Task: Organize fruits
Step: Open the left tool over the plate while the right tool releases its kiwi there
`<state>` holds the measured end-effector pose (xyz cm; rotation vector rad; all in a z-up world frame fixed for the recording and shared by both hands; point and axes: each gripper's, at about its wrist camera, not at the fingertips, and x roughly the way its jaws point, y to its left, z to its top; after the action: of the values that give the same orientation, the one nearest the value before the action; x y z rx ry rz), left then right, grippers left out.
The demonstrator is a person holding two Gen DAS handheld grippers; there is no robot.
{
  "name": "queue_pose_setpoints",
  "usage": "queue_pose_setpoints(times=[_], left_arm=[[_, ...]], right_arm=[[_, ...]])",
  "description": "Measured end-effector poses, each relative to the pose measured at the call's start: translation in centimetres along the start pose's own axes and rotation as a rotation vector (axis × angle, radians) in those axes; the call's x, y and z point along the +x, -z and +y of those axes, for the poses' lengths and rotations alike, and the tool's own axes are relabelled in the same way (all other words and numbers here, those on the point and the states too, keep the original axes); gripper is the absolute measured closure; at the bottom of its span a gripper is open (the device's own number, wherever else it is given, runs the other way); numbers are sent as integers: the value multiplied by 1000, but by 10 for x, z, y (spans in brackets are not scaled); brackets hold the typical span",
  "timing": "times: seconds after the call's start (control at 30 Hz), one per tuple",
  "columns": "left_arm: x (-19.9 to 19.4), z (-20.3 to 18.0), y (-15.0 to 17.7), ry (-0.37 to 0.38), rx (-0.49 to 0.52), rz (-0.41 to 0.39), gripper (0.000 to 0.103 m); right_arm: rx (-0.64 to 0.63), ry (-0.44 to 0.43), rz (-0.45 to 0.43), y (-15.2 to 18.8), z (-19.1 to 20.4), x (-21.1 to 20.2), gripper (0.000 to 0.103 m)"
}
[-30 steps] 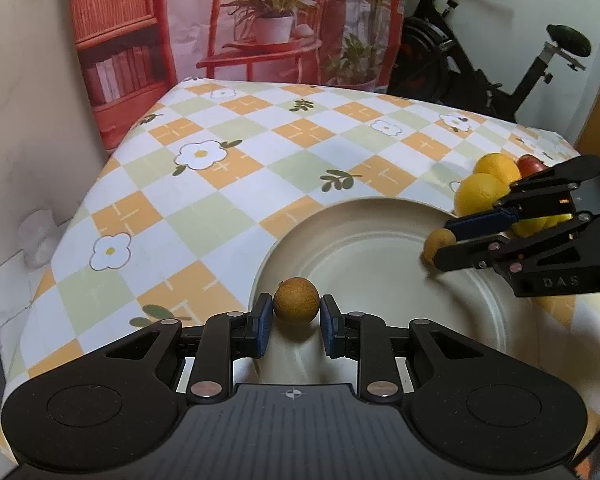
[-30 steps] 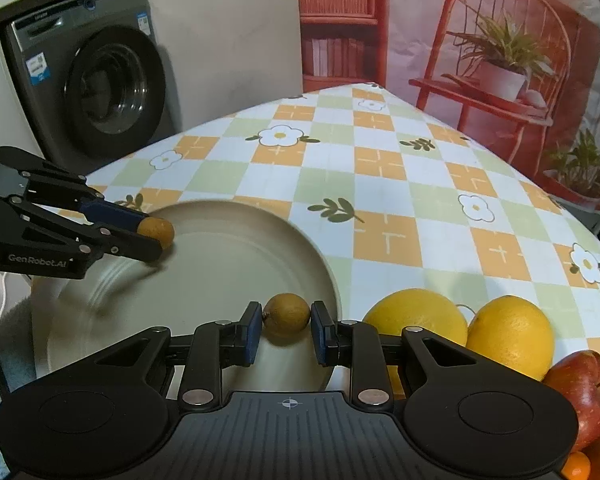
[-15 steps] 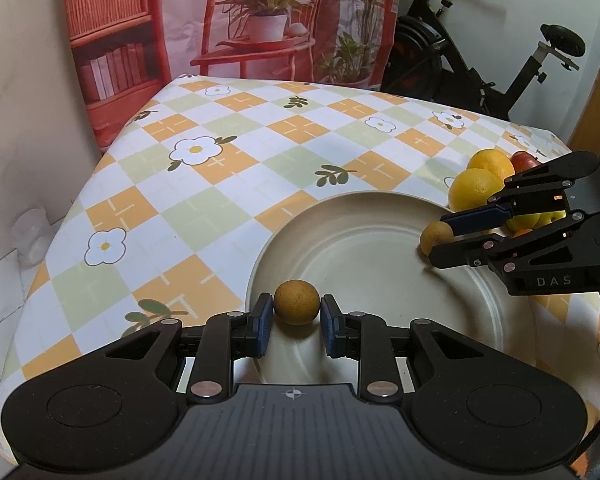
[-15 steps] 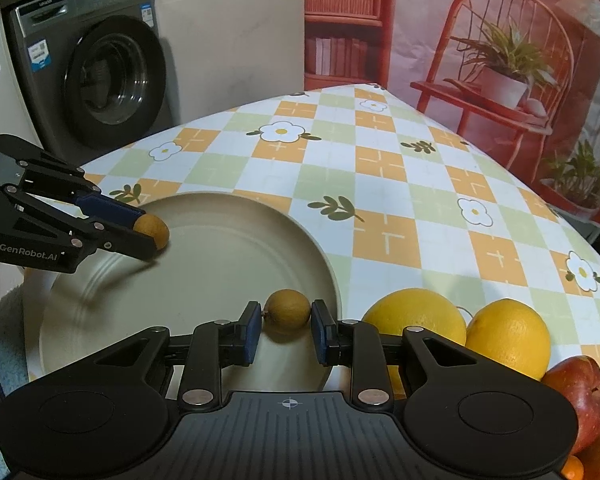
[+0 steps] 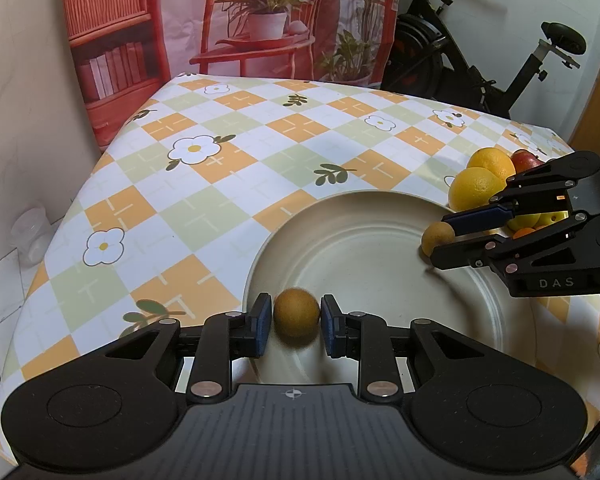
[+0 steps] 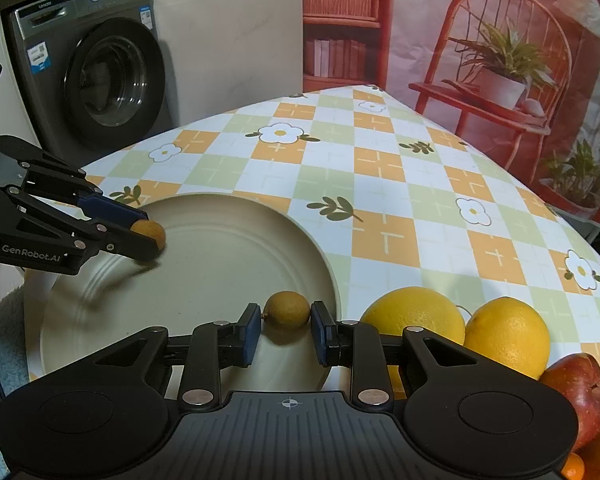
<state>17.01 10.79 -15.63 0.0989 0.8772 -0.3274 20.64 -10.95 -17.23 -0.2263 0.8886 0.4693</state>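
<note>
Below both hand-held tools sits a wide beige plate (image 5: 380,216) on a table with a checked flower cloth (image 5: 220,184). Each tool is clamped on one small round brown fruit. The left gripper (image 5: 296,318) pinches its small brown fruit (image 5: 296,312) low over the plate's left rim; the right gripper (image 6: 286,314) pinches a second brown fruit (image 6: 287,309) just inside the opposite rim. Both point steeply down, so the plate lies directly beneath each fruit and setting down looks like the coming step. Neither fruit has a clear long axis. Beside the plate, nearer the right tool, lie two oranges (image 6: 416,312) and red apples (image 6: 580,384). Readable writing: "GenRobot.AI" on the left tool, "DAS" on the right, "Leader" on a washing machine (image 6: 96,72) behind.
</note>
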Motion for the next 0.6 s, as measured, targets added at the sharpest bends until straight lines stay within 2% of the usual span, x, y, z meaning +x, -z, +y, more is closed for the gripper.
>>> queue_pose_setpoints(times=[0.13,0.2,0.3,0.6], left_arm=[[0,0,0,0,-16,-4,71],[-2,0,-1,2,-25,-7,67],[-5,-3,-2,2,-24,-17,54],[-13,-18,-9,-6,-3,-43,52]], right_arm=[[4,1,-8,1,-1,-3,76],[9,-3,-13,1,-1,-5,74],[10,-4,-25,1,-1,-9,71],[20,-1,-82,6,-4,-27,70]])
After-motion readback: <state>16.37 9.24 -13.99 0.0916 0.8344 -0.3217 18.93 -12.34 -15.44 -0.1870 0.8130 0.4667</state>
